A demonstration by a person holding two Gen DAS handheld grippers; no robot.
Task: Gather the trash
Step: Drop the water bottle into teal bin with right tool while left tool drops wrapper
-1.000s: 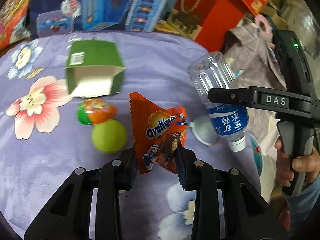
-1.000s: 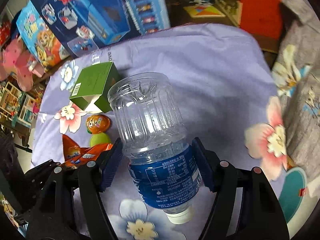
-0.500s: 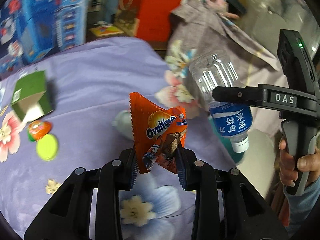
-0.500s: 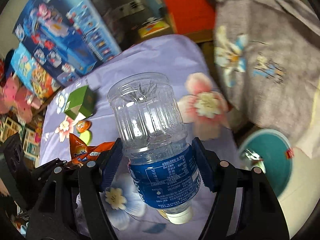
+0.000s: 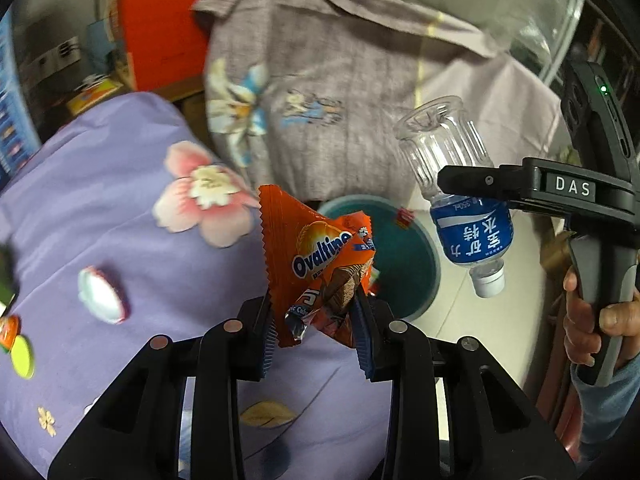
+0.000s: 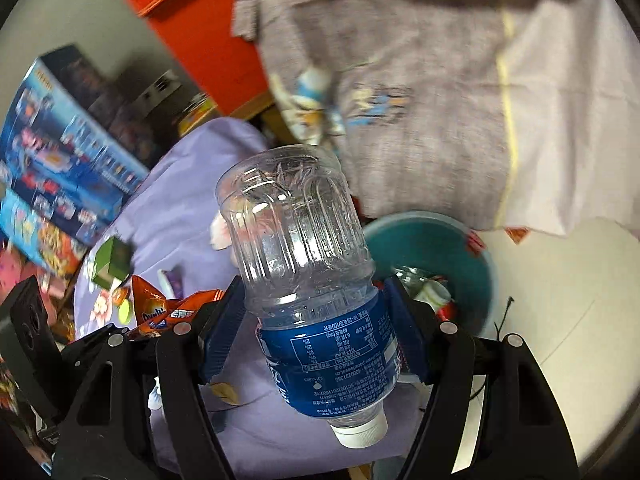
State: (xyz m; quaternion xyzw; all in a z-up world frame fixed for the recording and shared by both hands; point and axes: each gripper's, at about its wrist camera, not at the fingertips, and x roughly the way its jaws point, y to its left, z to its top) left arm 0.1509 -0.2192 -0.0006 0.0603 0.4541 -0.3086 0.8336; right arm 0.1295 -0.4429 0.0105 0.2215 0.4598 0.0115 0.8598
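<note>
My left gripper [image 5: 316, 324] is shut on an orange Ovaltine wrapper [image 5: 316, 256] that stands up between its pads. Just behind the wrapper a teal bin [image 5: 404, 264] sits on the floor beyond the edge of the purple flowered cloth [image 5: 120, 248]. My right gripper [image 6: 316, 328] is shut on a clear plastic bottle with a blue label [image 6: 304, 256], held cap down. In the right wrist view the teal bin [image 6: 476, 264] lies behind the bottle and has some trash inside. The left wrist view shows the bottle [image 5: 464, 208] in the right gripper, with a person's hand [image 5: 592, 320] on the handle.
A green box [image 6: 112, 260], an orange egg-shaped toy [image 5: 8, 330], a yellow-green ball [image 5: 22, 358] and a small white packet [image 5: 100, 294] lie on the purple cloth. A grey flowered cloth [image 5: 320, 100] hangs behind the bin. Toy boxes [image 6: 60, 140] and a red box [image 6: 208, 56] stand beyond.
Both grippers swung right with their loads, away from the green box and toys, and rolled. The teal bin came into view and now sits right behind the wrapper and bottle.
</note>
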